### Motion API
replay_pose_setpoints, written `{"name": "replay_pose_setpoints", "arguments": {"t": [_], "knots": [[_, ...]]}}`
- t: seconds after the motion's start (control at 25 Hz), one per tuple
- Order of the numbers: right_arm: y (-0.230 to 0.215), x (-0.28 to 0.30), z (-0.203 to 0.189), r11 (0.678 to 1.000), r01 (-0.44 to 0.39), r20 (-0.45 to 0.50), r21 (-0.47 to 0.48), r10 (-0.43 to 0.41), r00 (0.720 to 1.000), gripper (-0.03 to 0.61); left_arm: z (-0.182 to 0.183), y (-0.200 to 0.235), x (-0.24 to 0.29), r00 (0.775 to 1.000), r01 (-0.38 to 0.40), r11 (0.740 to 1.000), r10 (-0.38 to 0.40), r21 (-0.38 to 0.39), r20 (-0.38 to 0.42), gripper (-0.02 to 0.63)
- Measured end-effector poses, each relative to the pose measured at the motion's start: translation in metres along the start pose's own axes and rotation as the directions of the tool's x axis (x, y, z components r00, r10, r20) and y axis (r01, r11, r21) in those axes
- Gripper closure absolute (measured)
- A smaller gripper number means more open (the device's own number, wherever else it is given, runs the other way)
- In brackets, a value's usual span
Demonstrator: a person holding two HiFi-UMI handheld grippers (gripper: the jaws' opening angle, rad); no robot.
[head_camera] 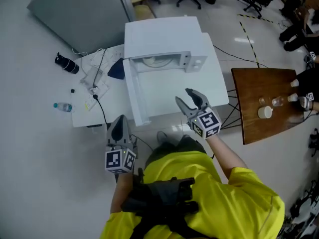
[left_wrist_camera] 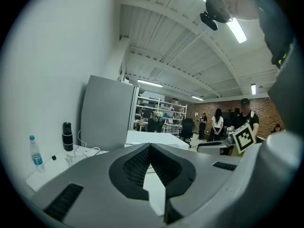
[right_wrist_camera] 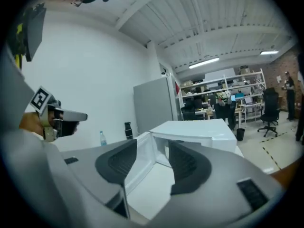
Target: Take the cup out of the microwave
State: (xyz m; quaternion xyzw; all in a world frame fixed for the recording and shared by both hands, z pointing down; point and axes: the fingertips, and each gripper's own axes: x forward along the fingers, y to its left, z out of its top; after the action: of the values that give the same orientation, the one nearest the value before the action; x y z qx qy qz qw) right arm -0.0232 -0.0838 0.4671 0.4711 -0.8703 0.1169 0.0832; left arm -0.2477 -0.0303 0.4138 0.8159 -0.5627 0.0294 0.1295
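Note:
The white microwave [head_camera: 164,34] stands on a white table [head_camera: 82,117] with its door [head_camera: 133,96] swung open toward me on the left. Inside I see only the round turntable [head_camera: 155,61]; no cup shows in the cavity. My right gripper [head_camera: 191,99] hovers in front of the opening, jaws open and empty; in the right gripper view [right_wrist_camera: 152,145] the microwave [right_wrist_camera: 199,127] and its door [right_wrist_camera: 137,163] lie ahead between them. My left gripper [head_camera: 118,124] hangs lower left, near the table's front edge, shut on nothing [left_wrist_camera: 150,147].
A water bottle [head_camera: 63,107], a black flask [head_camera: 67,63] and cables [head_camera: 97,71] lie on the table left of the microwave. A brown table [head_camera: 254,128] at the right holds a white cup [head_camera: 265,112] and a glass [head_camera: 277,102]. A grey panel [head_camera: 79,14] stands behind.

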Motion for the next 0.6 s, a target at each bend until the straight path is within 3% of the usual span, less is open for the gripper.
{"name": "replay_pose_setpoints", "arguments": {"t": [0.04,0.12,0.2,0.36,0.44,0.6], "knots": [[-0.008,0.027,-0.010,1.000,0.007,-0.013,0.003,-0.007,1.000,0.359,-0.002,0.009,0.008,1.000,-0.002,1.000,0.002,-0.004,-0.011,0.609],[-0.028,0.087,-0.036,1.000,0.023,-0.056,0.013,-0.022,0.998,0.210,-0.007,0.025,0.026,0.999,-0.006,1.000,0.005,-0.006,-0.036,0.609],[-0.051,0.152,-0.065,0.999,0.049,-0.099,0.004,-0.048,0.994,0.124,-0.016,0.040,0.044,0.998,-0.015,1.000,0.015,-0.006,-0.062,0.609],[-0.095,0.273,-0.103,0.991,0.111,-0.126,-0.073,-0.119,0.985,0.112,-0.031,0.061,0.074,0.994,-0.018,0.999,0.015,-0.034,-0.105,0.609],[-0.106,0.320,-0.126,0.992,0.110,-0.166,-0.057,-0.118,0.979,0.005,-0.038,0.069,0.079,0.992,-0.029,0.998,0.022,-0.050,-0.122,0.609],[-0.116,0.379,-0.157,0.988,0.118,-0.216,-0.097,-0.137,0.967,0.005,-0.048,0.085,0.082,0.990,-0.050,0.996,0.040,-0.071,-0.135,0.609]]}}
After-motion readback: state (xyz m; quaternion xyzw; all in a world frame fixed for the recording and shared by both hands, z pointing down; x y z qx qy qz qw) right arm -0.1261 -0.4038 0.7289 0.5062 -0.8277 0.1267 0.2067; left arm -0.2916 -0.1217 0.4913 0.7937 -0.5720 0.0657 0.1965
